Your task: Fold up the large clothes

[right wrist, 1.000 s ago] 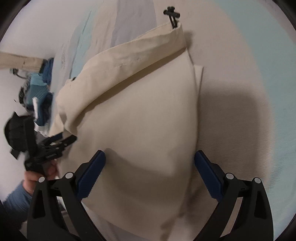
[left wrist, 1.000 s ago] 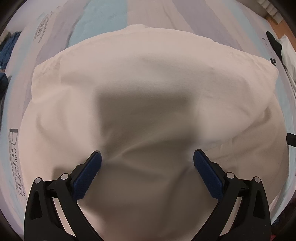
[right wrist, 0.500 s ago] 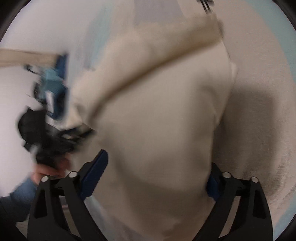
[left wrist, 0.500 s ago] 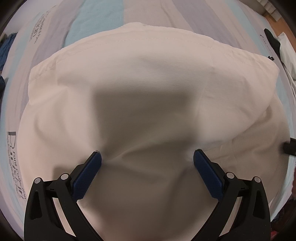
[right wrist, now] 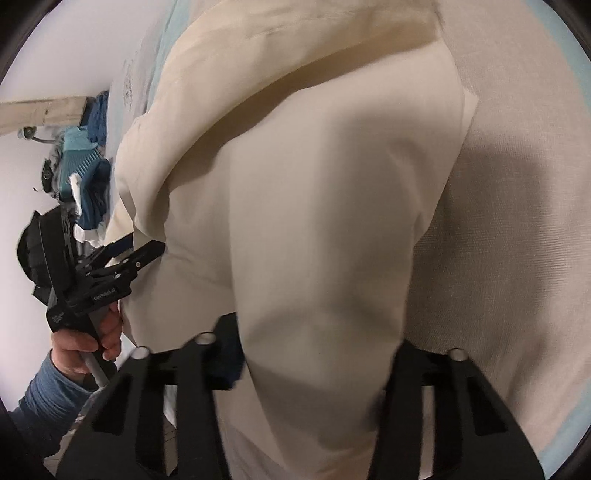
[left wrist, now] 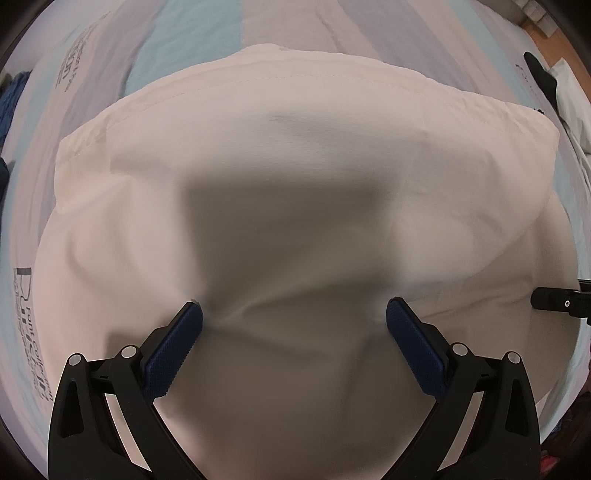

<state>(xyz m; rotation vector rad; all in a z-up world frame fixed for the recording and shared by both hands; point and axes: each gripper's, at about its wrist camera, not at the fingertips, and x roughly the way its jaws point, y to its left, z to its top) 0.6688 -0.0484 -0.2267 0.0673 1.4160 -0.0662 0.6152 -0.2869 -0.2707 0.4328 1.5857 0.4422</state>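
A large cream garment lies folded on a striped bed and fills the left wrist view. My left gripper is open, its blue pads pressing into the cloth on either side of a rumpled ridge. In the right wrist view the same garment bulges up between my right gripper's jaws, which have closed in on a fold of it; the fingertips are hidden by the cloth. The left gripper also shows at the left of the right wrist view, at the garment's edge.
The bedsheet has pale blue, grey and white stripes with printed text. Blue clothes and a teal basket sit by the wall at the bed's left. A black item and white fabric lie at the far right.
My right gripper has moved forward into the garment and closed on a fold of it. The left gripper stayed open, shifting slightly nearer over the cloth.
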